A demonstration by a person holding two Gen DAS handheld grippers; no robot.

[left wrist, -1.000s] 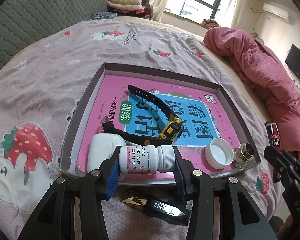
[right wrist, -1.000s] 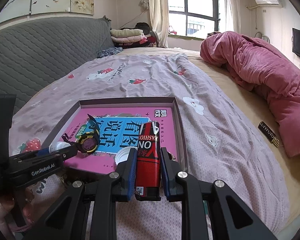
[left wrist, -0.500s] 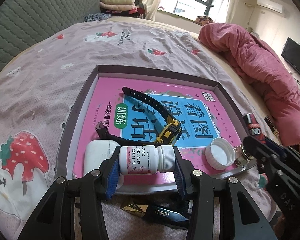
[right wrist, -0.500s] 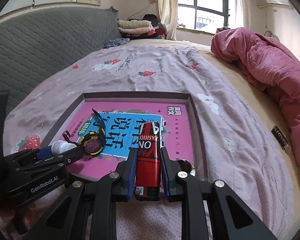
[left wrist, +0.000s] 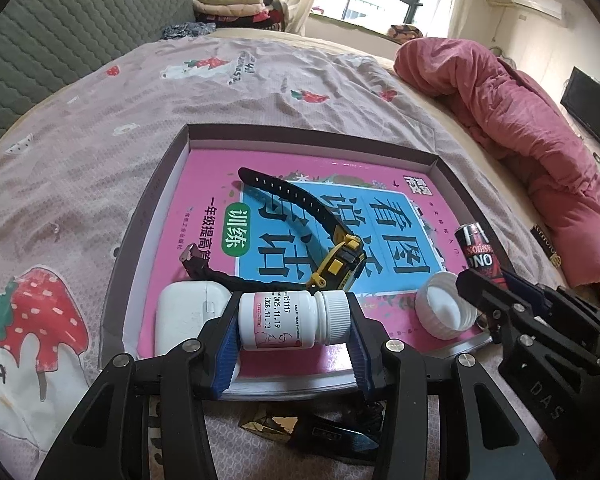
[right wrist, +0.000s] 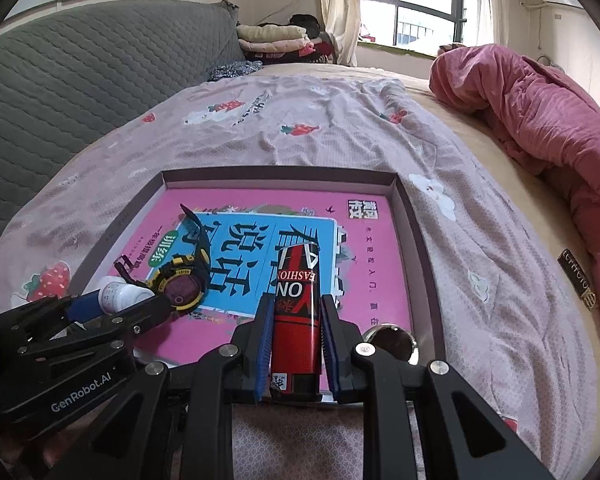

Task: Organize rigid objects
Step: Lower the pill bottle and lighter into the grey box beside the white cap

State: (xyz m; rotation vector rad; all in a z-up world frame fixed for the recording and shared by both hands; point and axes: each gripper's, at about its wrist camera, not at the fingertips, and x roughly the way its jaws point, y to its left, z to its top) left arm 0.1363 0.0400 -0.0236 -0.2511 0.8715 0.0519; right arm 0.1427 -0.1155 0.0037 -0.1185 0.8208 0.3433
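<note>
I have both tools loaded over the shallow box (left wrist: 148, 216) on the bed. My left gripper (left wrist: 294, 344) clamps a white pill bottle (left wrist: 288, 320) crosswise, hanging above the box's near edge beside the white charger case (left wrist: 184, 316). My right gripper (right wrist: 294, 344) is closed tight on a red-and-black lighter (right wrist: 296, 312), nose out over the pink book (right wrist: 364, 272) — near the yellow watch (right wrist: 182, 280). I judge this the placing step: next I need each piece lowered onto bare cover, clear of the loose white cap (left wrist: 444, 312), before letting go.
</note>
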